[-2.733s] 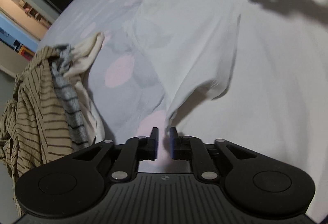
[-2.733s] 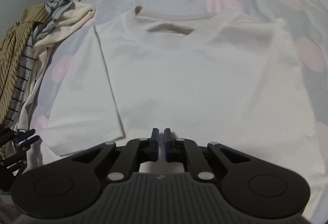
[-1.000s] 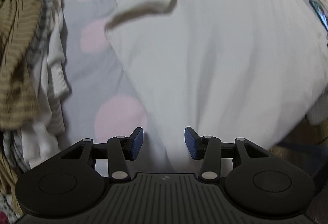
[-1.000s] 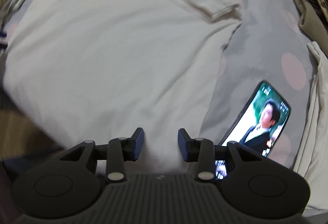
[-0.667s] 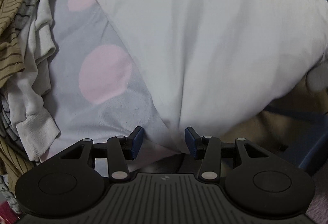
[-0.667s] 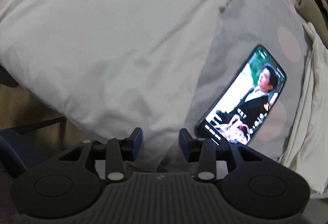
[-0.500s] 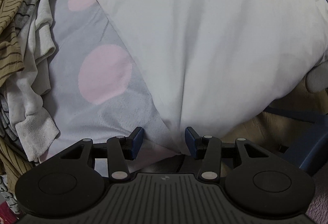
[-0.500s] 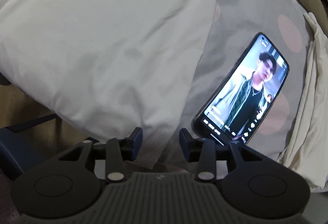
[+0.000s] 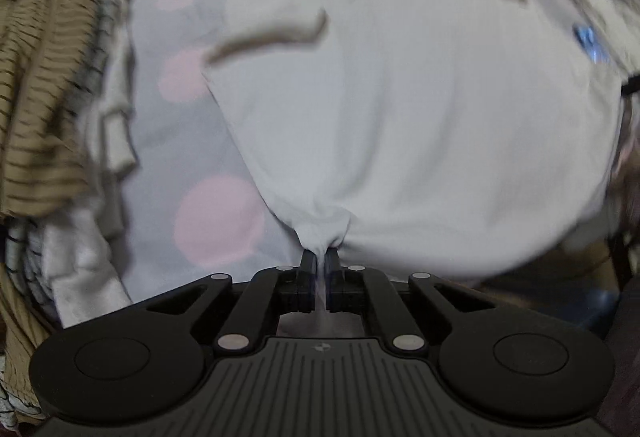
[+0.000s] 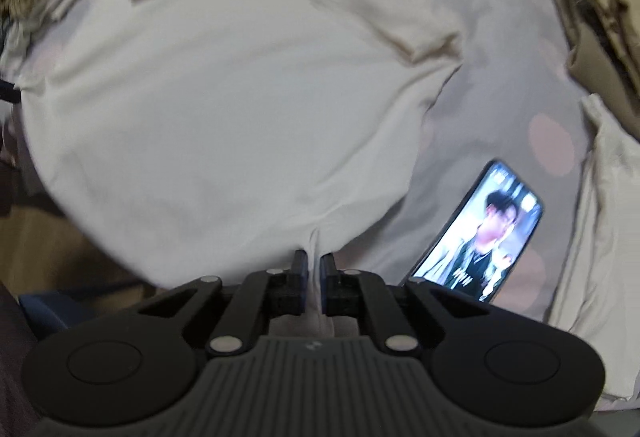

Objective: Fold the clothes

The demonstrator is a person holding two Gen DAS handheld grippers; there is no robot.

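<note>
Both pairs of jaws, which stood open around the hem half a second ago, have just closed on it, and the cloth between them is now pulled up into small peaks. At the far left of the left wrist view, the pile of unfolded clothes, with its brown stripes, lies beside the shirt on the dotted bedsheet. The left gripper has its jaws nearly together, and they pinch the left bottom corner of the white T-shirt, which is spread flat on the bed with its collar far from the cameras. The right gripper is closed in the same way on the right bottom corner of the shirt. Just to the right of this corner a phone with a lit screen lies on the sheet, and further right are folded clothes. The step in hand seems to be the bottom-to-top fold. The next move probably calls for lifting both corners together, carrying them toward the collar, and keeping the hem straight and clear of the phone.
</note>
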